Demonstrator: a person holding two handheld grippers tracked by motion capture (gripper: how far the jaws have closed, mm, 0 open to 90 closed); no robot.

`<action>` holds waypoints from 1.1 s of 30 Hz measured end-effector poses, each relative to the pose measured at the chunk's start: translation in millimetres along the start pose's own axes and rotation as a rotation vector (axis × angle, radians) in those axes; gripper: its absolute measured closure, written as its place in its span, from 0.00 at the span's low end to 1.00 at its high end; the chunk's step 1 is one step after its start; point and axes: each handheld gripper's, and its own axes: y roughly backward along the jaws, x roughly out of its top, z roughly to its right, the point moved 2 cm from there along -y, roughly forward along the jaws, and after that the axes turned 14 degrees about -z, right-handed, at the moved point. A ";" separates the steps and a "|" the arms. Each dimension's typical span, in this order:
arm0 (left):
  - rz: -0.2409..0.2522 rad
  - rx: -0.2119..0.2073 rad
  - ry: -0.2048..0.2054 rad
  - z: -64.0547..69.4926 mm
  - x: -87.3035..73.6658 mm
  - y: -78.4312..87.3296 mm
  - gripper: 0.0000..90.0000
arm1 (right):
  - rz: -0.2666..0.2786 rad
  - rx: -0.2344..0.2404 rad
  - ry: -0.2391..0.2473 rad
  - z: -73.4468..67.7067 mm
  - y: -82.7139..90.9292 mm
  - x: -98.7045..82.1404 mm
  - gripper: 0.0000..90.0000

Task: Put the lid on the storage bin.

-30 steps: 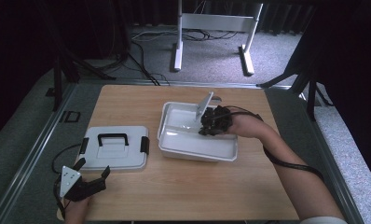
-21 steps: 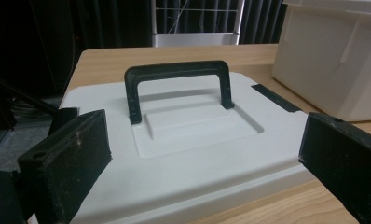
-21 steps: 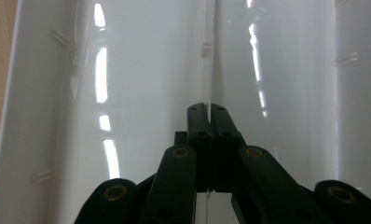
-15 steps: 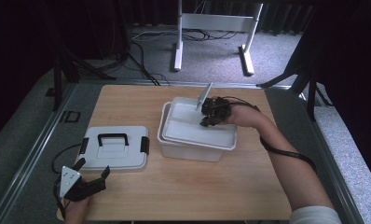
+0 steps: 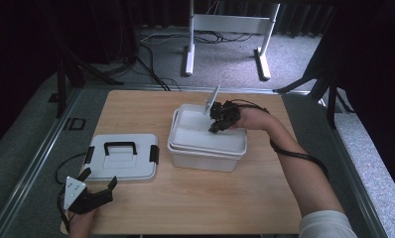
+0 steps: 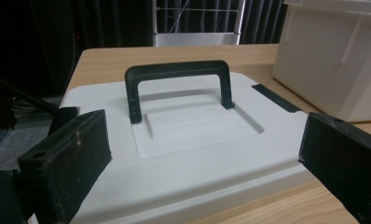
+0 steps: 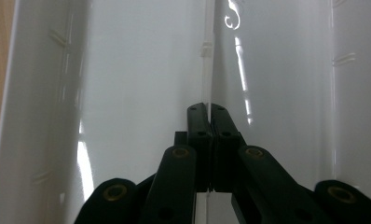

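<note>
White lid with a black handle lies at the bench's left, left gripper just before it, fingers apart. Further right, the right gripper clamps a thin clear insert tray inside the white storage bin. No writing is legible.

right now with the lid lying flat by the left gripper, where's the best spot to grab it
Probably the black handle on top of the lid. It stands upright as an arch with a gap beneath, so a jaw can pass on each side of the bar. Come from above, jaws across the bar. The left gripper is open just in front of the lid; the lid's flat edges look too wide and low to pinch.
</note>
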 end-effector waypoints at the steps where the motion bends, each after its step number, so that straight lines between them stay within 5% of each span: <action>1: 0.001 0.004 -0.003 0.2 0.0 0.0 0.02 | 0.000 0.000 0.000 0.0 0.0 0.0 0.98; 33: -0.039 -0.018 -0.021 2.1 1.2 -2.4 0.02 | 0.026 0.001 -0.029 1.3 -20.2 2.6 0.90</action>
